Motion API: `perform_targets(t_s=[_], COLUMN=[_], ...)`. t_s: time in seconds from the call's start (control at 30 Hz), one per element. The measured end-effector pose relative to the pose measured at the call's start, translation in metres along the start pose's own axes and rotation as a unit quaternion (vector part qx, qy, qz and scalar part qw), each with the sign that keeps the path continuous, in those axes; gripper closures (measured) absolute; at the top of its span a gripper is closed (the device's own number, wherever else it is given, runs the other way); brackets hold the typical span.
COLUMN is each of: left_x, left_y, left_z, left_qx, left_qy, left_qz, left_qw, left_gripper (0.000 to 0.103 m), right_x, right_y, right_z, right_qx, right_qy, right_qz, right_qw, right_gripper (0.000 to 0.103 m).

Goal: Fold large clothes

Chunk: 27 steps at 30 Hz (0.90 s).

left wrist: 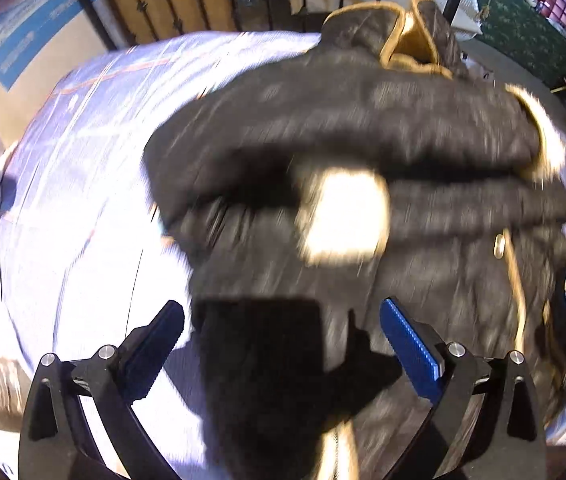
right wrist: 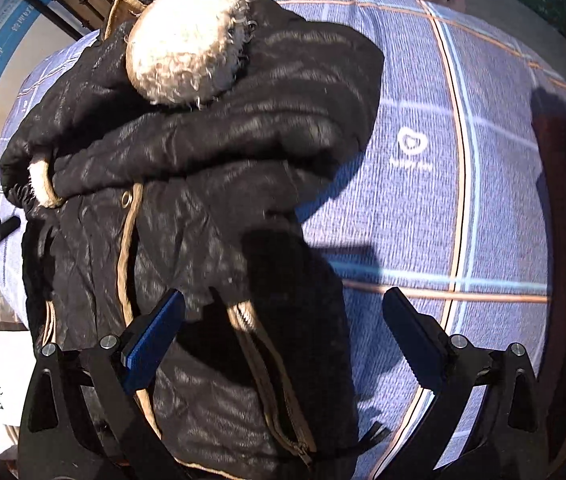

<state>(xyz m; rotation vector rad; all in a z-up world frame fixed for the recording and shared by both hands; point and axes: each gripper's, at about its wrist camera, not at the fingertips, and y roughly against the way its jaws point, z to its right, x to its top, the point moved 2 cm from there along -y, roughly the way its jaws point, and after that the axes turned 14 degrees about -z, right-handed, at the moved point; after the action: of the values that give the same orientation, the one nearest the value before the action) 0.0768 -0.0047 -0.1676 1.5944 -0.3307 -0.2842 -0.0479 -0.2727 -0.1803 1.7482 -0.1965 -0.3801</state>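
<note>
My left claw (left wrist: 281,340) hung spread and empty above the coat (left wrist: 363,128), and my right claw (right wrist: 283,328) was spread and empty too, low over its near hem. The coat lay on the checked sheet (right wrist: 463,160), sleeves crossed over the chest, fur cuffs (right wrist: 187,40) showing. To fold it well, I judged, each claw should bite deep into the padded hem, both together. Both claws pointed forward and downward.

The right gripper (right wrist: 283,328) hung with fingers spread wide above a black coat (right wrist: 203,200) lying on a blue checked sheet (right wrist: 463,200), its pale fur cuff (right wrist: 187,40) toward eleven o'clock.
</note>
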Motion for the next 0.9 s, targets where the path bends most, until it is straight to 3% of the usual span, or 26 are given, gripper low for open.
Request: perform_targets(t_s=[0.2,0.3,0.4,0.9], left_x=[-0.071,-0.100,-0.122,-0.161], left_y=[-0.012,-0.025,-0.034,-0.051], left_z=[-0.043,-0.056,-0.062,-0.060], left_qx=[-0.039,-0.047,-0.068,-0.156], left_qy=[0.061,0.077,0.083,0.082], left_qz=[-0.043,-0.075,-0.091,-0.119], left_qw=[0.9964,0.9932,0.9900,0.9772], left_gripper=[0.010,0.023,0.028,0.028], right_x=[-0.014,-0.028,-0.041,-0.092], right_y=[-0.023,-0.034,-0.041,-0.083], right_z=[0.021,0.033,0.041,0.066], right_qx=[0.012,0.018,0.024,0.080], right_qy=[-0.002,-0.013,-0.024,-0.049], right_qz=[-0.026,-0.043,-0.058,-0.137], right_qw=[1.000,0.999,0.998,0.986], right_gripper=[0.006,0.006,0.006,0.006])
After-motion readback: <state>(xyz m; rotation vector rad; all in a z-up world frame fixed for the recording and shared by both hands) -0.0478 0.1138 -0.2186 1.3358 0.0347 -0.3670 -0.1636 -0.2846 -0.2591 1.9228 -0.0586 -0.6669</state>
